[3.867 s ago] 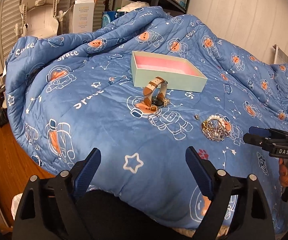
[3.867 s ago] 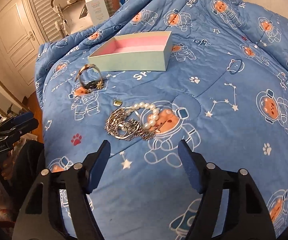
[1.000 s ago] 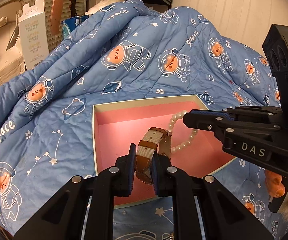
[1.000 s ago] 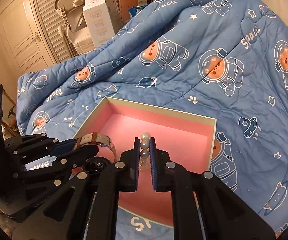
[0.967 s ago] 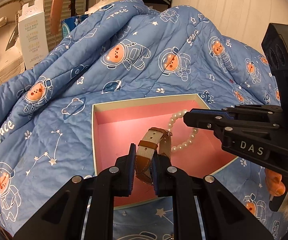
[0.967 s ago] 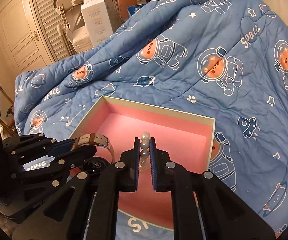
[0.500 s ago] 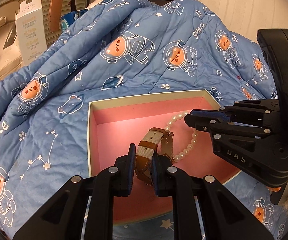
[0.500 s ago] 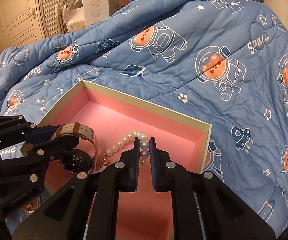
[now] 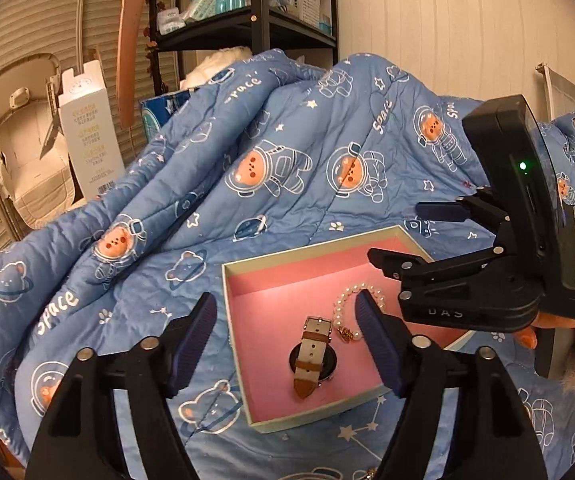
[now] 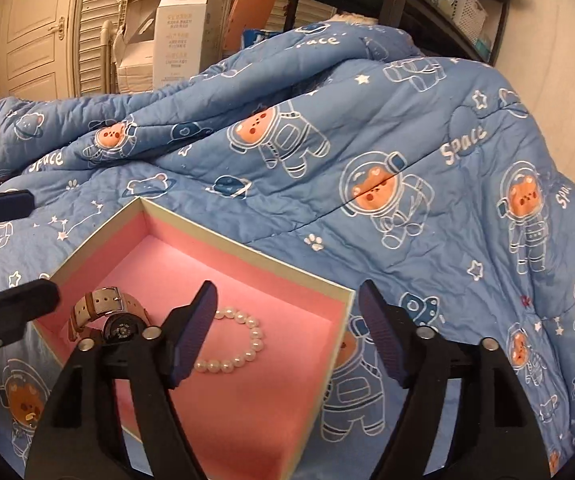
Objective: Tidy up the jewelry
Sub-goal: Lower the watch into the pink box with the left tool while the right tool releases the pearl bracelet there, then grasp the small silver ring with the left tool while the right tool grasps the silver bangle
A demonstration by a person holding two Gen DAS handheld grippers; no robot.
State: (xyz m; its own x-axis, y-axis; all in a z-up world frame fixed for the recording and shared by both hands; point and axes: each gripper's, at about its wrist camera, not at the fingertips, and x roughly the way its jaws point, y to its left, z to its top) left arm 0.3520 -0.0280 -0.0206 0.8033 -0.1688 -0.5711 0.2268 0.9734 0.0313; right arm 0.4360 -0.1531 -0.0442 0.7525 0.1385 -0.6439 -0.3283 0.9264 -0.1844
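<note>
Step in hand looks like release + back off: both pieces lie in the pink-lined box on the bed's blue quilt. To do it well, lift each tool straight up and clear of the box walls before swinging away, so no finger snags the strap or beads or drags the light box across the soft quilt.

Left tool: jaws opening, already wide, nothing between the pads, touching nothing. The watch lies below the gap on the box floor, strap up, near the front wall.

Pearl bracelet lies flat just beside the watch, toward box mid; the two look close but whether they touch, can't tell.

Right tool: jaws opening too, wide, empty. Its left finger overlaps the bracelet in view only; looks clear above it.
</note>
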